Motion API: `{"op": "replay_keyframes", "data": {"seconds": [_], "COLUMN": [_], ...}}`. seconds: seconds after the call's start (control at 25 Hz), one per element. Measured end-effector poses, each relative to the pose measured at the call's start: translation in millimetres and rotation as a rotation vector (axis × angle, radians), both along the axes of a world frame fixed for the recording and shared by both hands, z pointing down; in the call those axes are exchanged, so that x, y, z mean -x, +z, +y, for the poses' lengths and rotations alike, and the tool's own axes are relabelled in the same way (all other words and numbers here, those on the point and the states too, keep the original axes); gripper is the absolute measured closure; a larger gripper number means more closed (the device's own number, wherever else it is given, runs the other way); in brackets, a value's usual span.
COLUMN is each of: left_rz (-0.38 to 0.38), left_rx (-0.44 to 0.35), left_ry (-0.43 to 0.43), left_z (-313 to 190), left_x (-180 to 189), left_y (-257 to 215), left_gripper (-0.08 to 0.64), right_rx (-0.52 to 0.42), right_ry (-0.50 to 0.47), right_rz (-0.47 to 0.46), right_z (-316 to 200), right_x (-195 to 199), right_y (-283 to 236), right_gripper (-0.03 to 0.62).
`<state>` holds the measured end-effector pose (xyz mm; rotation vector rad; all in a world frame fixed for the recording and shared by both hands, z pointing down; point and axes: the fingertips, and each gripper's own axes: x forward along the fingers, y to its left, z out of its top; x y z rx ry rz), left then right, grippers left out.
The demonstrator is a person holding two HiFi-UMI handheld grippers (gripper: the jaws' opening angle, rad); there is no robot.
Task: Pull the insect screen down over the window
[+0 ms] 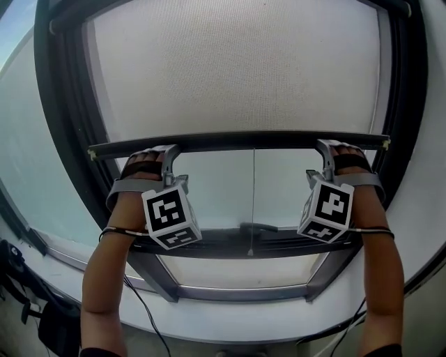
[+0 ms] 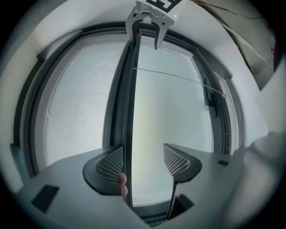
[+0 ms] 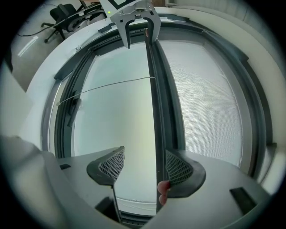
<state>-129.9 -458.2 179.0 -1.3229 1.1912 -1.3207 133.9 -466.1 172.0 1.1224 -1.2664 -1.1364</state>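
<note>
Bright daylight floods through the window [image 1: 209,188], while fisheye edges bend and darken.

Black office chair [image 3: 62,12], far off

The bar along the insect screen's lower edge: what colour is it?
The bar is black, clearest in the head view.

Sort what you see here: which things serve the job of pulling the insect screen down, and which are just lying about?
In use: insect screen, pull bar, left gripper, right gripper, jaws apart around the bar.
Lying about: office chair, window handle.
</note>
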Motion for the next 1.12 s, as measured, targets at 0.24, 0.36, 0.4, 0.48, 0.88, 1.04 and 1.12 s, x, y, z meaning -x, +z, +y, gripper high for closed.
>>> {"op": "replay_keyframes", "data": {"seconds": [0.24,0.36,0.4,0.48,0.88,1.04,1.12], "left_rz": [0.019,0.050,0.063,0.075,0.075,0.050,0.054], "left_rx": [-0.026,-0.055,-0.070,-0.072,-0.037,0.030,0.081], "left_ry": [0.009,0.019,0.020,0.017,0.042,0.049,0.061], "left_z": [-5,-4,-4,-5,-6,-5,-3], "left_x": [-2,-3,-3,-4,-5,-6,-8], "left_y": [18,24,25,32,79,111,137], "left_gripper": [0.273,0.273,0.273,0.273,0.273,0.273,0.273], "right_rx": [-0.006,-0.034,-0.059,-0.090,-0.044,0.004,0.059], "right_ry": [0.008,0.015,0.014,0.000,-0.045,-0.036,-0.027], "right_rz": [-0.013,-0.005,-0.002,-0.013,-0.106,-0.088,-0.050], "right_z": [-7,-7,-7,-8,-5,-4,-4], "right_x": [0,0,0,1,5,2,-1], "right_y": [18,26,27,32,80,108,138], "right_gripper": [0.304,0.304,0.305,0.305,0.304,0.304,0.305]}}
